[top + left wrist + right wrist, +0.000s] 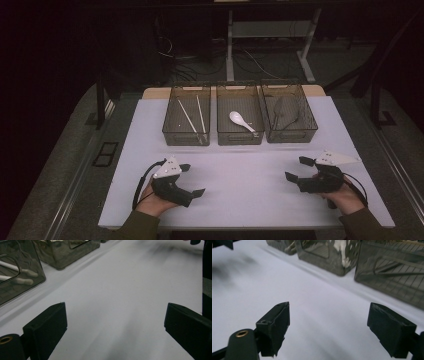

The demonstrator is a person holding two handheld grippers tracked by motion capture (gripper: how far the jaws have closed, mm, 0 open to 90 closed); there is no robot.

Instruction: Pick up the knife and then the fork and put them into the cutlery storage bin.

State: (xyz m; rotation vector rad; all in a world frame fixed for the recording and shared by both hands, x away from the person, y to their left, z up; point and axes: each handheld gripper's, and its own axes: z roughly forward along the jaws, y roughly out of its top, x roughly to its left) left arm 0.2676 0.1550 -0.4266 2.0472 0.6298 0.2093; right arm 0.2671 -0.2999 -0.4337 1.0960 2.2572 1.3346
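Nearest the person, both hands rest low on the white table cover (pixel 240 200), one at each front corner, w/ bare cover between them. The left gripper (pixel 192 180) points inward toward the middle; jaws stand wide apart, nothing between them, as the left gripper view confirms w/ plain cover between the black pads (pixel 47 327). The right gripper (pixel 296 169) mirrors it, also aimed inward; jaws at full spread and empty, pads (pixel 274 325) hovering over blank cover. Likely a parked, ready pose: tools apart so neither blocks the other's reach.

Further back, well apart from both grippers, three smoky see-through bins sit side by side across the cover. The left bin (pixel 170 135) holds white chopsticks (pixel 192 117), lying lengthwise. The middle bin (pixel 222 137) holds a white soup spoon (pixel 241 121), bowl toward the far end. The right bin (pixel 312 127) holds a dark scoop-like utensil (pixel 286 111); exact type hard to tell.

Sorting by type looks the reason for separate bins. Bin walls are the only obstruction: any pick needs a reach over the rim from above. Beyond the table, desk legs and floor cables (pixel 250 60), dim.
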